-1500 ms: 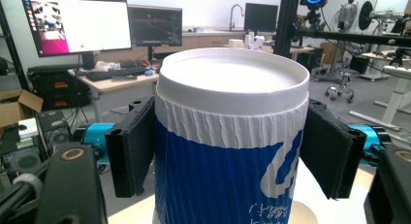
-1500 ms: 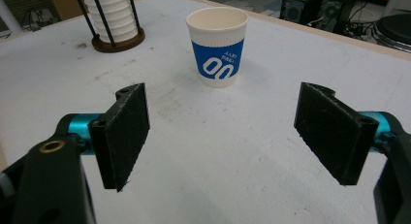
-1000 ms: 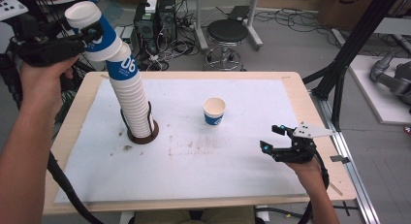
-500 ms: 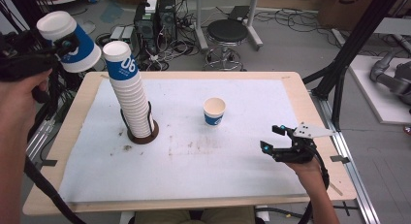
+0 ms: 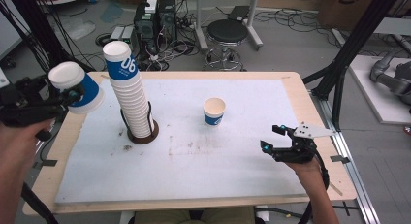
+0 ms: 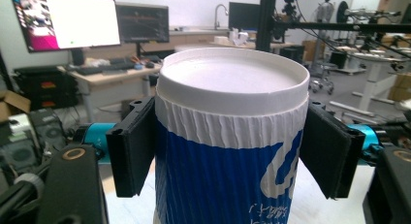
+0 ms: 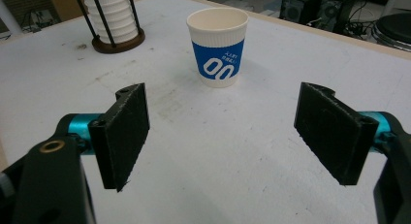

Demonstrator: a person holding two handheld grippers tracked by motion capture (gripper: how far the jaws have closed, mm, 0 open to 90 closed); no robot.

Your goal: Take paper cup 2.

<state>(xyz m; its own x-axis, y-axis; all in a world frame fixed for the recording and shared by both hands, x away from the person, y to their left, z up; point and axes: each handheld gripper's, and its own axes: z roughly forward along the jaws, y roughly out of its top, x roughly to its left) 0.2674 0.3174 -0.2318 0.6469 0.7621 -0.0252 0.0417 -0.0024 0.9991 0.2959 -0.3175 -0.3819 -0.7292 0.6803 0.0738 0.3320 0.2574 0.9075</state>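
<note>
Clearly clamped bottom-up in left gripper [image 5: 72, 95]: blue-and-white ribbed paper cup [image 5: 77, 87], liable to crush or slip; right gripper [image 5: 277, 139] open, empty.

The room is bright, with soft light from above. The white table [image 5: 242, 175] shows only faint shadows, like the small one beside the paper cup [image 7: 219, 44]. In the left gripper view the held cup [image 6: 228, 151] is so close that it looks a bit soft and fuzzy, and the monitor [image 6: 65, 20] behind it glows bright white. The high view is a little grainy, and its edges bend outward slightly
</note>
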